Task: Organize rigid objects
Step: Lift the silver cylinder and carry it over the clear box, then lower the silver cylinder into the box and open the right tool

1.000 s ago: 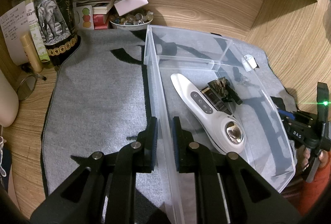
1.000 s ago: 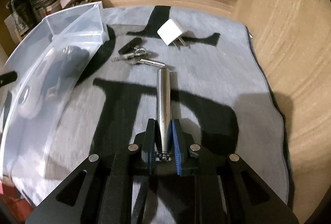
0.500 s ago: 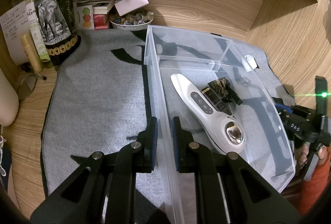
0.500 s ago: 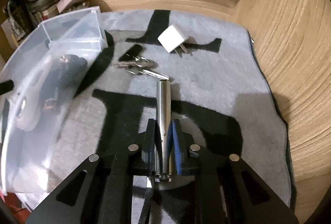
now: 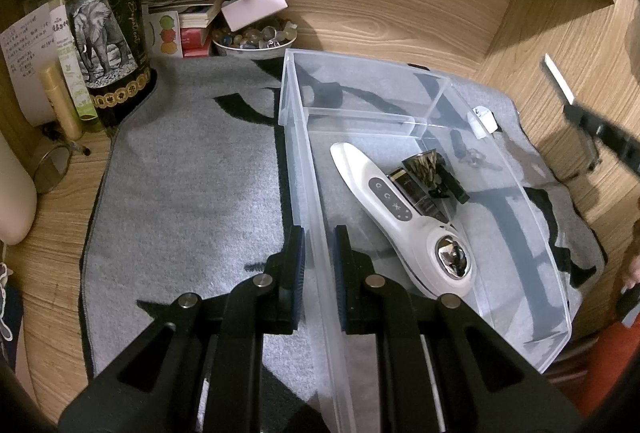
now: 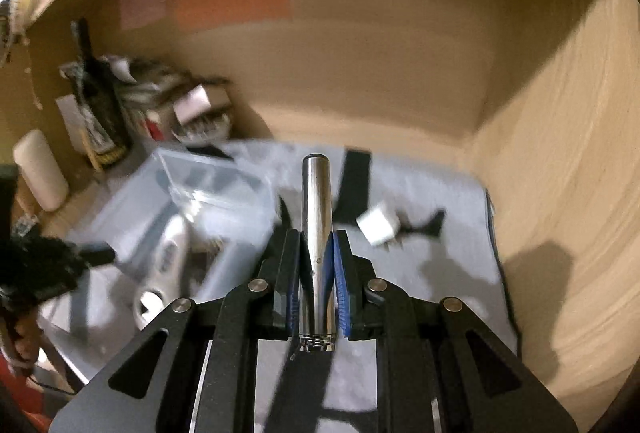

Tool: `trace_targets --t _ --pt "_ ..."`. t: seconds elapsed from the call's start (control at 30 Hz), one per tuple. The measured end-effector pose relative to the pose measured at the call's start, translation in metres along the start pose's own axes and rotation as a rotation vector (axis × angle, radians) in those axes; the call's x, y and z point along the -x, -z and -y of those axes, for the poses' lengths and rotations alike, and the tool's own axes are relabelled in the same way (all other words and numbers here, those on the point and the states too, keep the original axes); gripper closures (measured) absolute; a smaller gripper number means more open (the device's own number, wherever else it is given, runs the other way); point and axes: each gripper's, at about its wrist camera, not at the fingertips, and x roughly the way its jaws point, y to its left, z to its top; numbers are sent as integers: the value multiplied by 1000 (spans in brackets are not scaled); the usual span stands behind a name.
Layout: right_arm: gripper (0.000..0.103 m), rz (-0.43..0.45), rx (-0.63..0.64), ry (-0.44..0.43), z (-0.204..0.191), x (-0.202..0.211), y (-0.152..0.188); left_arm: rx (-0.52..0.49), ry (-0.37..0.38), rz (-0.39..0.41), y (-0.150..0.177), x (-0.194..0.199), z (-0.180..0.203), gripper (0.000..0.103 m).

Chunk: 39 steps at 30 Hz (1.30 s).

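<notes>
Two closed grips: right gripper (image 6: 317,273) pinches the smooth, likely slippery metal cylinder (image 6: 317,217) low down; left gripper (image 5: 318,265) clamps the stiff bin wall (image 5: 316,241).

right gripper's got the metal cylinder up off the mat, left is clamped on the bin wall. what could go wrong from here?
1. The metal cylinder is smooth and held near one end by the right gripper; it could slip or pivot.
2. The left gripper pinches the clear bin wall; a tug could tip it.
3. Dropped in, the cylinder could strike the white handheld device.
</notes>
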Motion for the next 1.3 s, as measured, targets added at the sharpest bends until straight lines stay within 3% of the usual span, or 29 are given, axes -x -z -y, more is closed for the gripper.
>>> trace_targets --t 0.3,0.53,0.7,1.0,1.3 --pt "89 134 75 -80 -39 27 -39 1 1 0 0 0 0 90" --pt "89 153 133 -152 -69 24 -46 1 2 0 0 0 0 90" --pt "89 92 177 -172 -86 2 -39 1 3 0 0 0 0 90" --pt "89 -105 215 -152 -96 -56 -7 5 5 0 -1 0 0 90" --pt "89 -218 257 -149 -100 -84 11 6 7 1 -1 0 0 90"
